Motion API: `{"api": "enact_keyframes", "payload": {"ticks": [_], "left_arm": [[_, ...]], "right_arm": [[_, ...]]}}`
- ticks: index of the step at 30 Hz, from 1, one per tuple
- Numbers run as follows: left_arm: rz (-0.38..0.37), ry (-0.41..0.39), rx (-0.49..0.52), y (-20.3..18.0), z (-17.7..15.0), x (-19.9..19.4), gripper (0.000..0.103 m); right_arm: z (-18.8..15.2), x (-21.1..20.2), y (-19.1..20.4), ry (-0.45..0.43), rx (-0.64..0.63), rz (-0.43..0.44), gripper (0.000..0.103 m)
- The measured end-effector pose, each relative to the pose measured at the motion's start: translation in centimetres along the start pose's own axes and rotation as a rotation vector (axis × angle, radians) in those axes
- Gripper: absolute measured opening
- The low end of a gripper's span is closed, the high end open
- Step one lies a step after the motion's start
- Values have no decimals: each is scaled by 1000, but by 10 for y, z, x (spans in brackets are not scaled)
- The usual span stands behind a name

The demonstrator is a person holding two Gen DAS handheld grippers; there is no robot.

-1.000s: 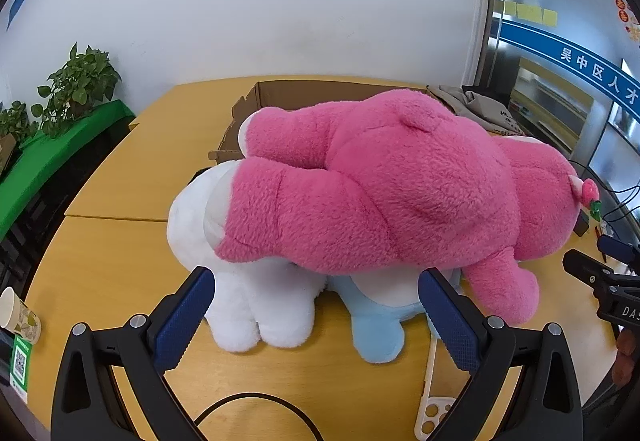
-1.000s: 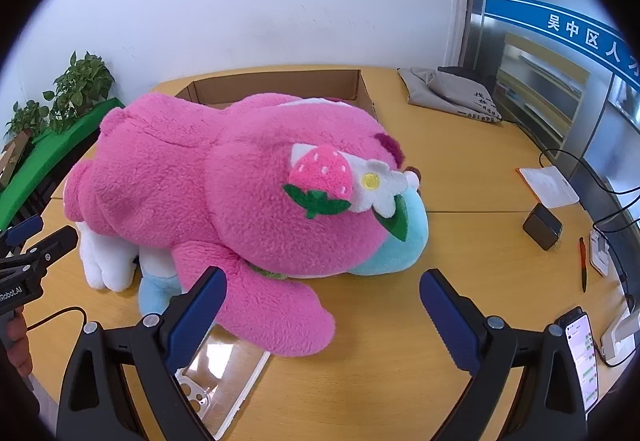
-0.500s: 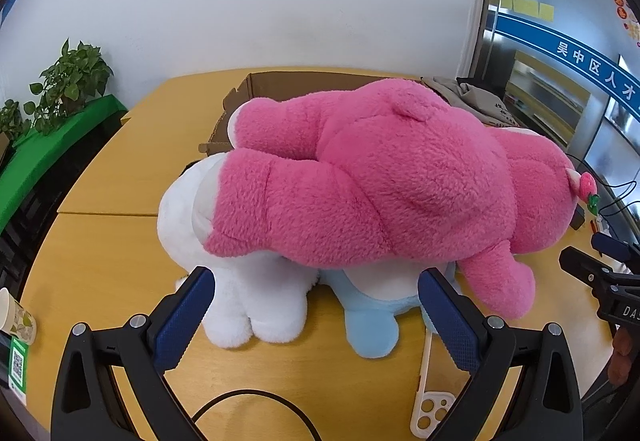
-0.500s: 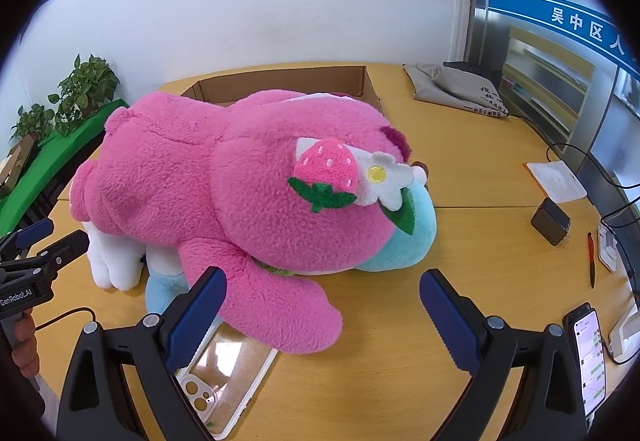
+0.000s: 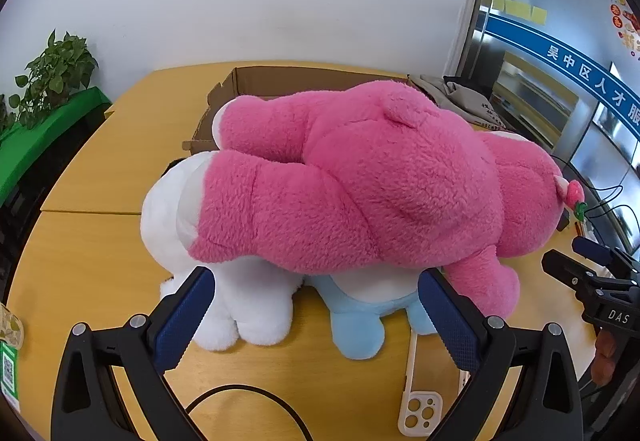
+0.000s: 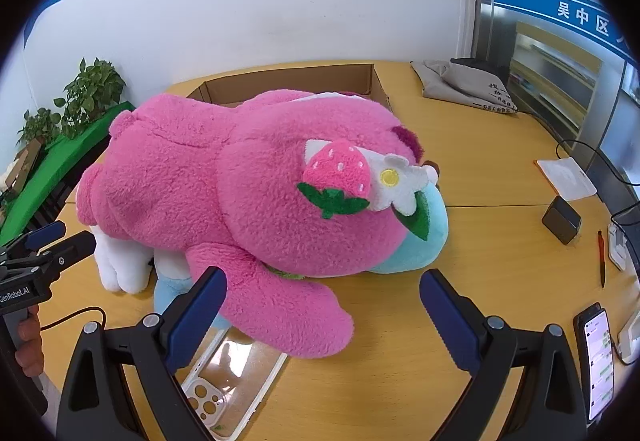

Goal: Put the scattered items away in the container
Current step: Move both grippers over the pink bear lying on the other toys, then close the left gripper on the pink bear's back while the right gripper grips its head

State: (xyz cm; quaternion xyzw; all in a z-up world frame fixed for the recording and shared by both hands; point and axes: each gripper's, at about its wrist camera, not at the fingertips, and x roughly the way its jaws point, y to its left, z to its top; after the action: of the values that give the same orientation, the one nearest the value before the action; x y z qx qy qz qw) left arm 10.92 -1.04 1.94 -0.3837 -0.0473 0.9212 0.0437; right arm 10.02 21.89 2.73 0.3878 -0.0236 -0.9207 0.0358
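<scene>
Seen from the left wrist camera, the left gripper [image 5: 314, 307] hovers with its blue-padded fingers [image 5: 184, 315] spread wide and holding nothing, just short of a pile of soft toys on the yellow wooden table [image 5: 96, 253]. A large pink plush bear [image 5: 360, 193] lies on its side across a white plush toy [image 5: 224, 301] and a light-blue plush toy [image 5: 356, 321], both pressed beneath it. The cardboard box [image 5: 280, 81] stands open directly behind the heap, touching or nearly touching the bear's leg (the contact cannot be told). A clear phone case [image 5: 416, 397] lies on the table just beside the blue toy, and the right gripper [image 5: 592, 265] enters from the right edge.

From the right wrist camera, the right gripper [image 6: 322, 307] is likewise parted wide and empty, facing the bear's head, where a strawberry and a white flower [image 6: 396, 181] are sewn on. The pink plush bear [image 6: 240, 193] covers the light-blue plush toy [image 6: 424, 237], whose head shows at the right, and the white plush toy [image 6: 116, 265], visible at the left. The cardboard box [image 6: 296, 81] sits behind them. The phone case [image 6: 232, 377] lies under the bear's arm, near the gripper's left finger. The left gripper [image 6: 48, 245] appears at the left edge; a smartphone [image 6: 598, 357] rests at the right, and a grey bag [image 6: 464, 85] lies at the far side of the table [image 6: 480, 241].
</scene>
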Motion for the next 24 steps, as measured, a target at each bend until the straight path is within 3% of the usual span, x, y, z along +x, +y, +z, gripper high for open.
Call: {"api": "enact_keyframes", "payload": {"ticks": [4,8,12,16,21,24], "left_arm": [[-39,-1,4,1,10,-1,103],[-110,12,25,0,29,6,103],[-166,29,24,3,54,21,103],[-277,77,32,3,71,49,103],[-346,98,56,-1,80,73,103],[-366,105,56,-1,83,73,89]], "right_arm": [[2,-6,1,-20,-10,32,98],[19,-16,-11,-59,41,127,98],[38,-7,-30,-64,80,134,98],[49,30,-54,-2,136,162,98],[55,62,-63,37,199,257,102],[59,71,-62,40,217,290,102]]}}
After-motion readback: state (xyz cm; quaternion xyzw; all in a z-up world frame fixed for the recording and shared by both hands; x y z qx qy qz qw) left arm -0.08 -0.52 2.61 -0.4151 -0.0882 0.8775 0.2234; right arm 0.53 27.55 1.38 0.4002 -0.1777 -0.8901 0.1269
